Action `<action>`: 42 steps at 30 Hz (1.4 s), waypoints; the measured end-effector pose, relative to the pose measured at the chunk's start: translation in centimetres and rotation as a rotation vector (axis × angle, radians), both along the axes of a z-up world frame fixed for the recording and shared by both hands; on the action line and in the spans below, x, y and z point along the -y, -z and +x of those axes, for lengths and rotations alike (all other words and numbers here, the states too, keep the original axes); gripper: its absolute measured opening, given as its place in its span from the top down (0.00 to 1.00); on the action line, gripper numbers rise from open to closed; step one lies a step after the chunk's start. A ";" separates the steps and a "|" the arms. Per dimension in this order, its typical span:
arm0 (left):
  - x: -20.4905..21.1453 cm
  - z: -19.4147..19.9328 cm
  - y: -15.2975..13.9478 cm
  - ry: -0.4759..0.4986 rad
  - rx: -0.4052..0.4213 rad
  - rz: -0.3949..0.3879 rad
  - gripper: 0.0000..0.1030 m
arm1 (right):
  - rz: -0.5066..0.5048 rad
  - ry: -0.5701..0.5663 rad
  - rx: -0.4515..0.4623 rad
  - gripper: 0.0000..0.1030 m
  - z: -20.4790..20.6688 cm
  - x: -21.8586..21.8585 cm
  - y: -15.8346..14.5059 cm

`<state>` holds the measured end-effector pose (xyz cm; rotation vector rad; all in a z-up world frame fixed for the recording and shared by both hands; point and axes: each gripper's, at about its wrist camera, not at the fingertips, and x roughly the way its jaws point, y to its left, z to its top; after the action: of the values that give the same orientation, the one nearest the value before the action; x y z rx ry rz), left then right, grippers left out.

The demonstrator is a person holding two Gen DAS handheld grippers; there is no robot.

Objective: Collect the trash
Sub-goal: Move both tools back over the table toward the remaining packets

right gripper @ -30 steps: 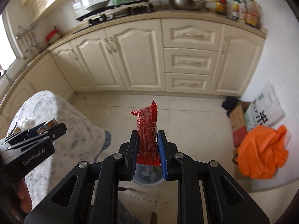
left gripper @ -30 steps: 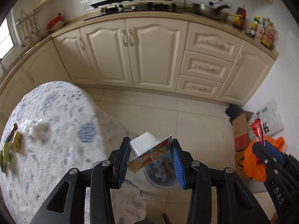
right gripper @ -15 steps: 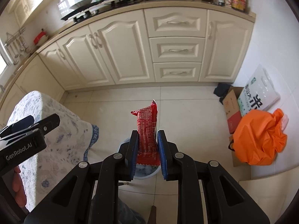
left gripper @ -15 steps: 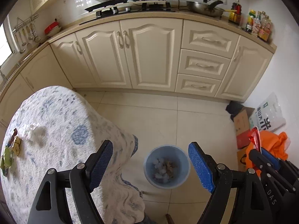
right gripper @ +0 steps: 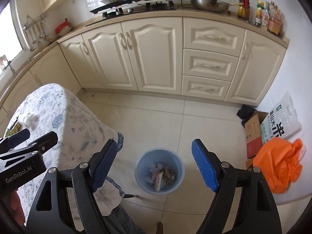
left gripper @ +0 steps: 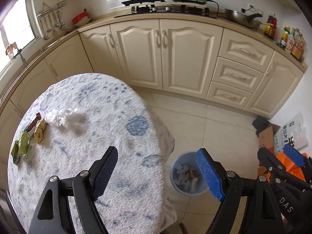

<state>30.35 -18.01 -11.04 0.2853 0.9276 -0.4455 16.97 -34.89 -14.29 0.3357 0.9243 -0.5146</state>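
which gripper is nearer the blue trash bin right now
Right. The right gripper hangs open directly above the blue trash bin, which sits between its fingers in view. The left gripper is over the table edge, with the bin off to its right.

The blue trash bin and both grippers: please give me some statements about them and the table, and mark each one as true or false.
1. The right gripper holds a red wrapper. False: its jaws are wide open and empty.
2. The blue trash bin stands on the floor beside the table and contains trash. True.
3. The left gripper is open and holds nothing. True.
4. The table is bare of trash. False: green and yellow wrappers and a piece of crumpled clear plastic lie near its far left side.
5. The orange bag lies inside the bin. False: it lies on the floor by the right wall.
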 end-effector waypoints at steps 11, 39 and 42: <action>-3.7 -0.7 -0.8 -0.035 -0.007 -0.033 0.23 | -0.019 -0.033 0.006 0.22 0.2 -2.8 -1.0; -24.1 -2.3 -2.7 -0.385 0.011 -0.085 0.22 | -0.042 -0.387 0.022 0.18 6.4 -19.6 -2.6; -26.4 -1.4 -2.7 -0.436 0.002 -0.082 0.22 | -0.037 -0.445 0.023 0.18 8.1 -21.9 -2.6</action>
<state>29.00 8.35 -8.36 0.0045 0.9359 -0.0808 25.05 -12.97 -11.65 0.0953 0.9319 -0.1185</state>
